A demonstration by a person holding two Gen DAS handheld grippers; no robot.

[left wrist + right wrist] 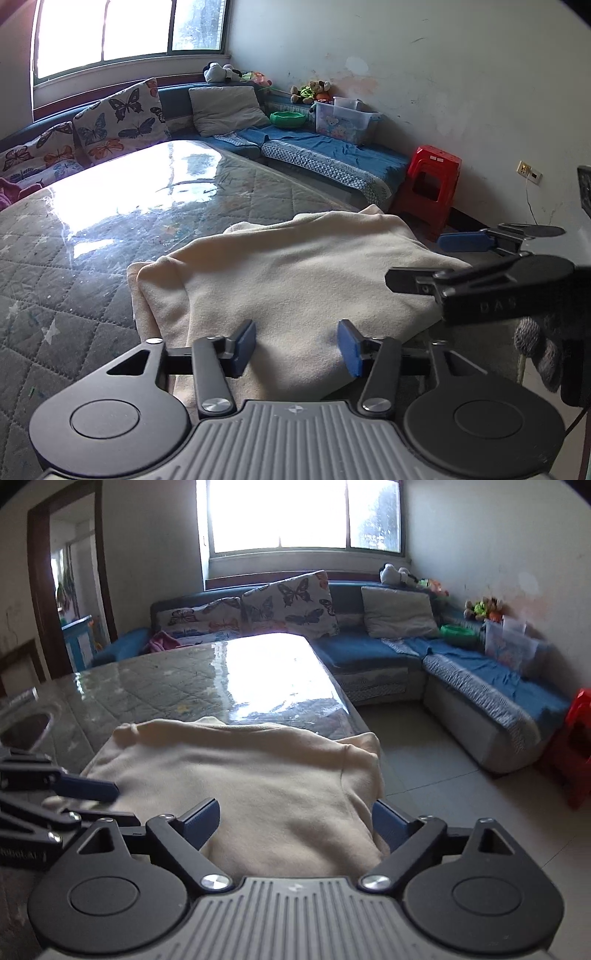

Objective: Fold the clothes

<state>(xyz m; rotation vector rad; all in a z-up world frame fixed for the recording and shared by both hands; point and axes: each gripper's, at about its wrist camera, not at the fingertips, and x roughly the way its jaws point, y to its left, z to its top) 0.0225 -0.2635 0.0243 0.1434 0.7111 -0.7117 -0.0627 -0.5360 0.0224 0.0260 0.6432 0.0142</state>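
A cream garment (288, 273) lies folded on the near right corner of the quilted table (74, 258); it also shows in the right wrist view (240, 786). My left gripper (297, 345) is open, its blue pads apart just above the garment's near edge, holding nothing. My right gripper (295, 825) is open over the garment's near right part, holding nothing. The right gripper also shows in the left wrist view (447, 262), open at the garment's right edge. The left gripper shows at the left of the right wrist view (88, 790).
The table (166, 686) has a glossy clear cover. A blue corner sofa (369, 653) with butterfly cushions (118, 118) stands behind it. A red plastic stool (430, 184), a clear storage box (347, 120) and a green bowl (288, 119) are at the right. Tiled floor (424, 760) lies right of the table.
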